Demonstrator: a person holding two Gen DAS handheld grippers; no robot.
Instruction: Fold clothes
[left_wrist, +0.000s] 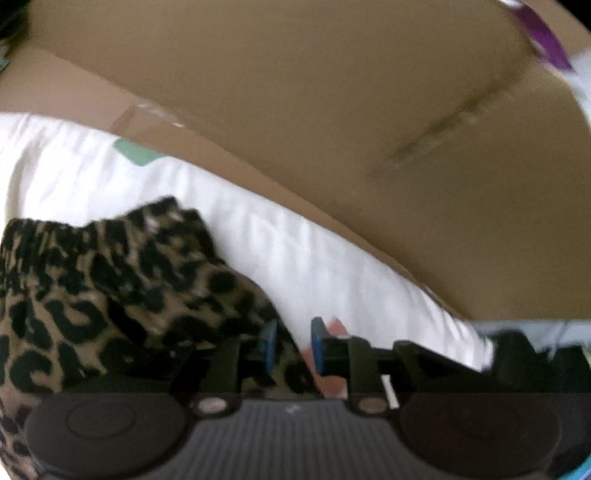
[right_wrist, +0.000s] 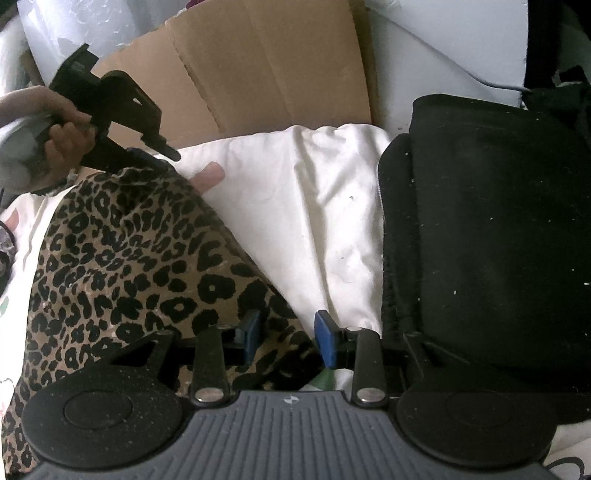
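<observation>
A leopard-print garment (right_wrist: 129, 258) lies bunched on white bedding (right_wrist: 295, 206), left of centre in the right wrist view. My right gripper (right_wrist: 288, 336) stands open over its near right edge, and the blue pads do not press the cloth. In the left wrist view the same garment (left_wrist: 92, 295) fills the lower left. My left gripper (left_wrist: 293, 345) is open at its right edge, with a narrow gap between the pads and cloth lying below them. The right wrist view also shows the left gripper (right_wrist: 162, 147) over the garment's far end, held by a hand (right_wrist: 62, 140).
A black folded garment (right_wrist: 480, 240) lies on the bedding to the right. A flat sheet of brown cardboard (right_wrist: 258, 74) stands behind the bedding; it fills the upper part of the left wrist view (left_wrist: 332, 110). White bedding (left_wrist: 258, 240) shows between the garment and the cardboard.
</observation>
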